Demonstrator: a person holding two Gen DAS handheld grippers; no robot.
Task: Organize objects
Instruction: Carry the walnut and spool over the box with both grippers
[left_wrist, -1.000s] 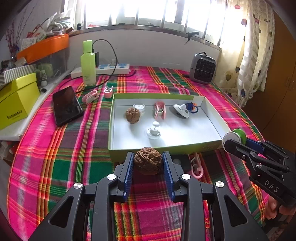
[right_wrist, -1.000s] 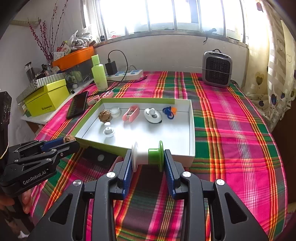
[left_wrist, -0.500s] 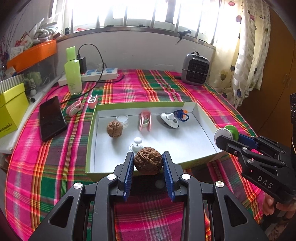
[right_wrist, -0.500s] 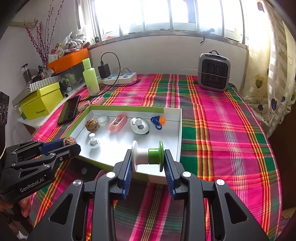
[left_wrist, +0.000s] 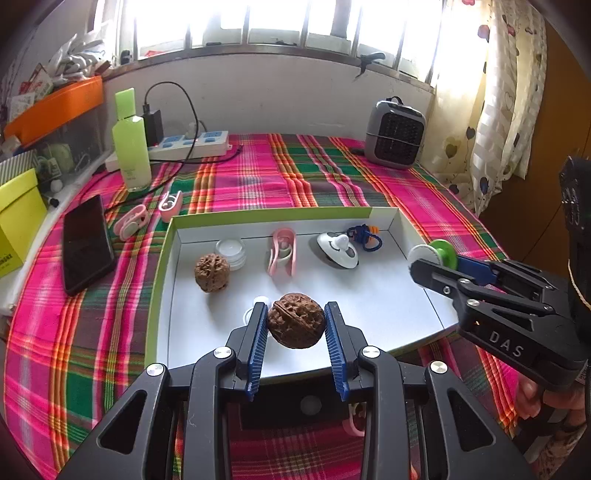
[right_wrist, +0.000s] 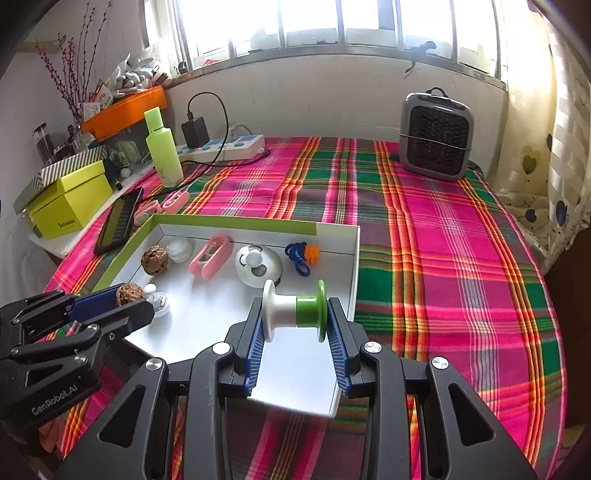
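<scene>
The left hand-held gripper (left_wrist: 296, 321) is clamped on a brown walnut (left_wrist: 296, 319), low in the centre of its view, above the near part of the white tray (left_wrist: 388, 306). The right hand-held gripper (right_wrist: 294, 314) is clamped on a white and green spool (right_wrist: 294, 309) above the tray's near right corner. Inside the tray lie a second walnut (left_wrist: 212, 272), a pink clip (left_wrist: 283, 252) and a white round toy (left_wrist: 337, 249). The tray sits on the plaid-covered surface (right_wrist: 443, 236).
</scene>
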